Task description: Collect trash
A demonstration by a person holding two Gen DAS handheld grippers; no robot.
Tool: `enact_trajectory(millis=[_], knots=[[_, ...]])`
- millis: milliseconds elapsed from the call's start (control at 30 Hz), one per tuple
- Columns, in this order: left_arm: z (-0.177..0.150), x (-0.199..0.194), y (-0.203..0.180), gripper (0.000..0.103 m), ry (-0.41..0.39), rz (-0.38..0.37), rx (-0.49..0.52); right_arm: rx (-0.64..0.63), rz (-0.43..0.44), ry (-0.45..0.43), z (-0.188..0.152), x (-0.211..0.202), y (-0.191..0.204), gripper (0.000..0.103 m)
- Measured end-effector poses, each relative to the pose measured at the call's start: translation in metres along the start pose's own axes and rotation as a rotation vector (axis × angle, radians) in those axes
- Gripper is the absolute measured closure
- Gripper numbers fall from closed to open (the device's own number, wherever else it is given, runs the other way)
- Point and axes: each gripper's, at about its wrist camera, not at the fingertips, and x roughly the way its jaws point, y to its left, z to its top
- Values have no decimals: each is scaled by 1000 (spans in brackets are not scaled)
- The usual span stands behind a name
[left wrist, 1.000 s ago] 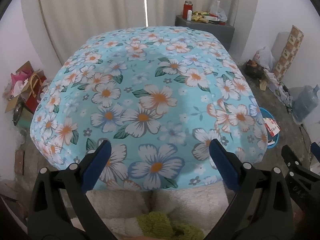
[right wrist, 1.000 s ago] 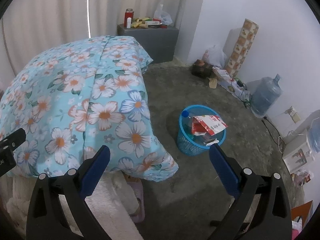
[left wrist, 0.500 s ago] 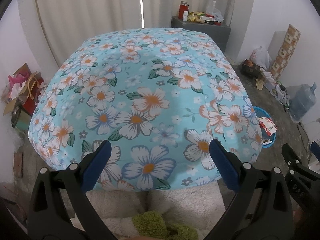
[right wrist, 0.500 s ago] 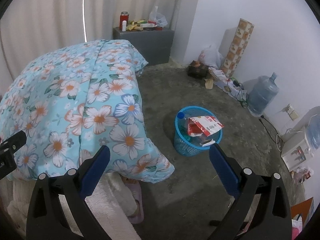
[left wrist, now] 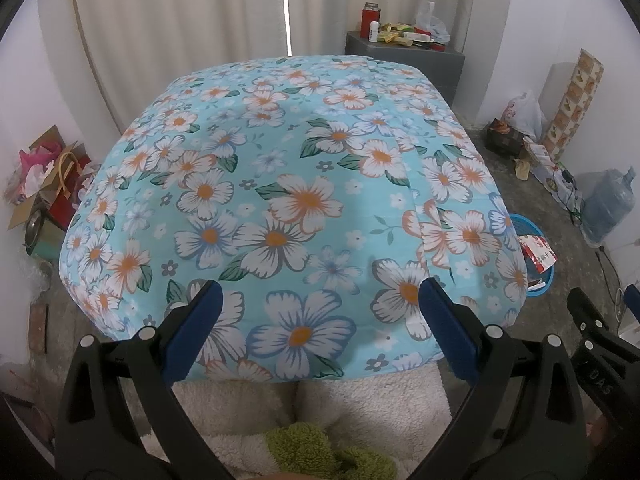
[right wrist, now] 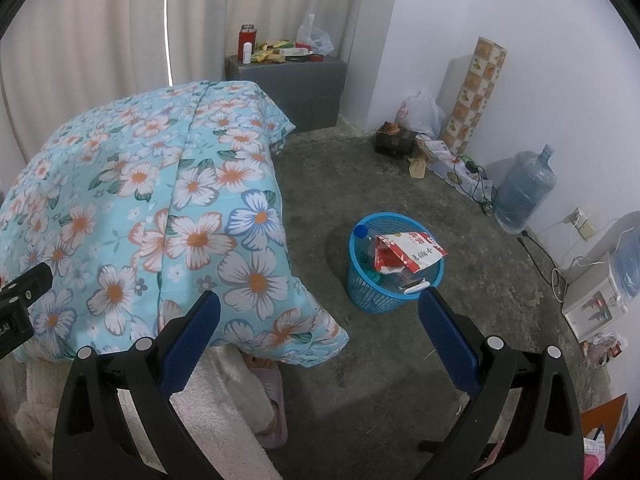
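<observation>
Two tools, both spread wide, nothing between the fingers. Left tool (left wrist: 316,312) hangs over the floral quilt (left wrist: 288,200), which covers the bed; cream fleece (left wrist: 360,400) shows below the quilt's near edge. Right tool (right wrist: 320,320) hangs above the concrete floor (right wrist: 400,380) at the quilt's corner. Blue trash basket (right wrist: 394,276) stands on the floor just beyond the right tool, nearer its right finger, apart from the bed. Inside: a red-and-white packet (right wrist: 408,254) sticking over the rim and a blue-capped bottle (right wrist: 362,236). Water jug (right wrist: 524,192) against the far wall. Grey cabinet (right wrist: 288,88) in the corner, cluttered on top.
</observation>
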Motion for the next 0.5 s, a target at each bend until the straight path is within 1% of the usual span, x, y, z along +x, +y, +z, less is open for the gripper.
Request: enact_trajectory(millis=[500], knots=[[0,-1,3,9,-1,0,0,3,1,-3,1,-2,0,7]])
